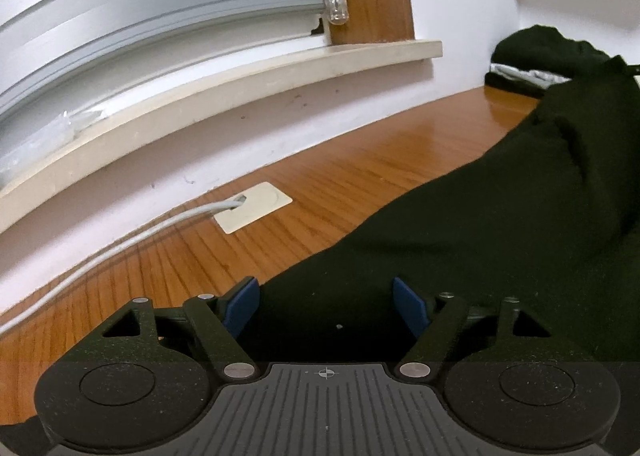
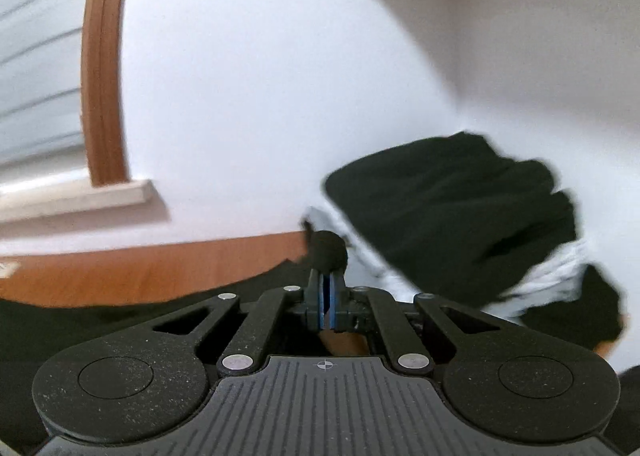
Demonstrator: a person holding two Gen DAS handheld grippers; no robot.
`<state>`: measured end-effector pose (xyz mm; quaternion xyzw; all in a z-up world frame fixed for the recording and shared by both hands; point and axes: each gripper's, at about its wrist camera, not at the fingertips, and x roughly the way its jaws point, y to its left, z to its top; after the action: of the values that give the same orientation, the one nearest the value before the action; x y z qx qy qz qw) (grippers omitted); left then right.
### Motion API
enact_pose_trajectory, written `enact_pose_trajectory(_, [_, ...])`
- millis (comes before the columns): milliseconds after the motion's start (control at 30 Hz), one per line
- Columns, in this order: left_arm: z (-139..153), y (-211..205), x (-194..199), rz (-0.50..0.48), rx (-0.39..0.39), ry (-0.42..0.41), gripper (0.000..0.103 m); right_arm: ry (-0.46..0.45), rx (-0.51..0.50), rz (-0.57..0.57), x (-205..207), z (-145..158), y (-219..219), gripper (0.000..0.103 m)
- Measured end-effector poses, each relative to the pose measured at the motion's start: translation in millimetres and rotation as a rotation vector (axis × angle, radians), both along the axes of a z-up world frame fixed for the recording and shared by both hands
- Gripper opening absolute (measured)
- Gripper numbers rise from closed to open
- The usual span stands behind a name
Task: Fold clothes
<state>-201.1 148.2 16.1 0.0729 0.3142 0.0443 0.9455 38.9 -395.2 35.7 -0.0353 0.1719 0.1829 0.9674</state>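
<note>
My left tool (image 1: 326,306) stands wide over the near edge of the dark green, soft fabric garment (image 1: 500,216), pads not pressing it. The garment lies spread on the orange-brown wooden table (image 1: 340,184), right of the beige rectangular cable plate (image 1: 254,206). My right tool (image 2: 327,298) is pinched together; a dark bunch of cloth sits at its tips, though I cannot tell whether it is gripped.
</note>
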Motion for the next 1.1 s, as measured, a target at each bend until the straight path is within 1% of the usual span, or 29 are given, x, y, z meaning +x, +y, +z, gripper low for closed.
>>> enact_pose_trajectory(67, [-1,-1,0,-0.005,0.004,0.002,0.078,0.024,-0.014,-0.021,2,-10,-8,0.004])
enact_pose_trajectory(133, [-1,0,0,-0.004,-0.001,0.004,0.078,0.088,-0.036,-0.038,10,-26,-8,0.006])
enact_pose_trajectory(167, [-1,-1,0,-0.002,0.001,0.003,0.078,0.122,-0.049,-0.047,15,-34,-8,0.014])
enact_pose_trajectory(200, [0,-1,0,0.0,0.002,0.002,0.079,0.156,-0.062,-0.056,19,-42,-7,0.024])
enact_pose_trajectory(233, [0,-1,0,0.001,0.006,0.002,0.08,0.19,-0.074,-0.066,23,-50,-7,0.03])
enact_pose_trajectory(267, [-1,-3,0,0.0,0.014,0.001,0.08,0.191,-0.081,-0.082,24,-53,-7,0.041])
enact_pose_trajectory(300, [-1,-4,-1,-0.001,0.02,0.0,0.08,0.181,-0.085,-0.1,23,-53,-6,0.044])
enact_pose_trajectory(400, [-1,-7,-1,-0.003,0.04,-0.001,0.08,0.114,-0.082,-0.084,14,-44,-1,0.045])
enact_pose_trajectory(467, [1,-10,-2,-0.003,0.054,-0.009,0.08,0.082,-0.089,-0.02,10,-39,8,0.045])
enact_pose_trajectory(533, [4,-14,-2,-0.011,0.059,-0.015,0.081,0.094,-0.095,0.055,16,-37,21,0.045])
enact_pose_trajectory(600, [8,-19,0,-0.025,0.056,-0.019,0.081,0.107,-0.118,0.098,27,-36,37,0.045])
enact_pose_trajectory(667, [10,-25,3,-0.041,0.055,-0.028,0.081,0.14,-0.111,0.142,46,-35,53,0.048])
enact_pose_trajectory(733, [11,-30,4,-0.058,0.04,-0.04,0.081,0.177,-0.093,0.154,67,-35,64,0.05])
enact_pose_trajectory(833, [8,-33,4,-0.092,-0.013,-0.043,0.082,0.231,-0.07,0.159,98,-35,77,0.057])
enact_pose_trajectory(900, [2,-34,7,-0.113,-0.023,-0.027,0.082,0.277,-0.069,0.181,113,-40,85,0.059])
enact_pose_trajectory(967, [-3,-31,13,-0.103,-0.041,0.011,0.083,0.309,-0.132,0.201,119,-47,97,0.059])
enact_pose_trajectory(1033, [-5,-24,19,-0.085,-0.075,0.032,0.086,0.29,-0.16,0.202,116,-53,103,0.059])
enact_pose_trajectory(1100, [-6,-16,25,-0.076,-0.118,0.044,0.088,0.281,-0.151,0.188,117,-55,104,0.059])
